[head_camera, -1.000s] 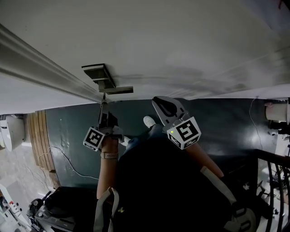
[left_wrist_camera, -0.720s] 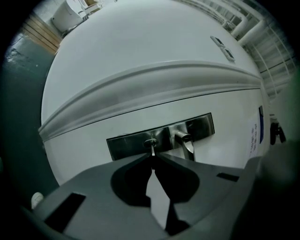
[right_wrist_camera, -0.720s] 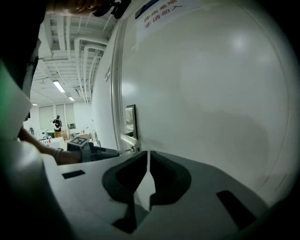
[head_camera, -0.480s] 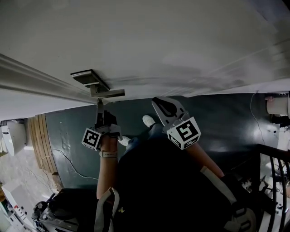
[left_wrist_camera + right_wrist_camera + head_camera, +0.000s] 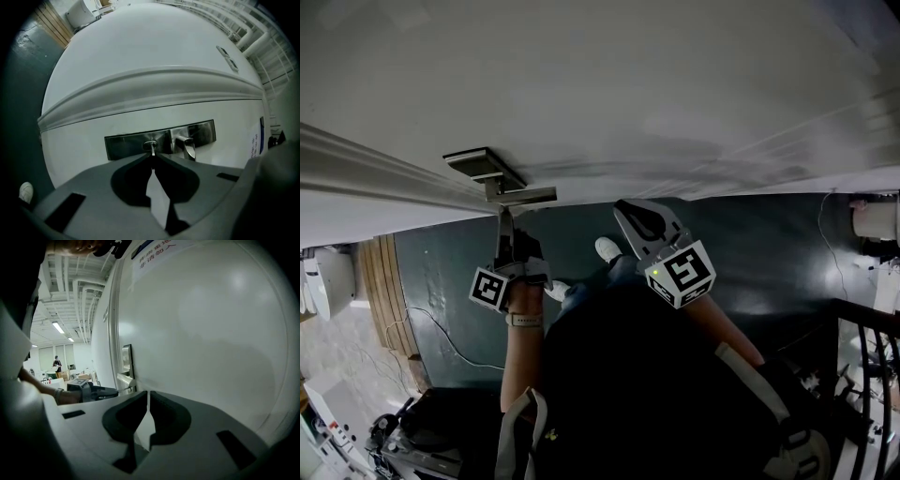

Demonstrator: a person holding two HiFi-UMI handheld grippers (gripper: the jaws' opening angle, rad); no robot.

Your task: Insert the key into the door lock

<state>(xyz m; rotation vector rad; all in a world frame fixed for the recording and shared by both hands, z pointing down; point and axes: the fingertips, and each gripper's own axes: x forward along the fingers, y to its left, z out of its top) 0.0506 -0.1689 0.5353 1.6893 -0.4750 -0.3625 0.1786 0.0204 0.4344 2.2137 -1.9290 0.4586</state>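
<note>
Key at the lock, pinched by the left gripper.

The grey left gripper (image 5: 153, 158) has its jaws pressed together on a slim silver metal key (image 5: 152, 151). The key's tip meets the round keyhole cylinder (image 5: 150, 144) in the dark brushed-metal lock plate (image 5: 126, 145) on the white door (image 5: 140, 61); how deep it sits I cannot tell. A silver lever handle (image 5: 188, 146) stands just beside the keyhole. The grey right gripper (image 5: 148, 399) is close to the door face, its jaws drawn together to a thin slit and holding nothing.
</note>
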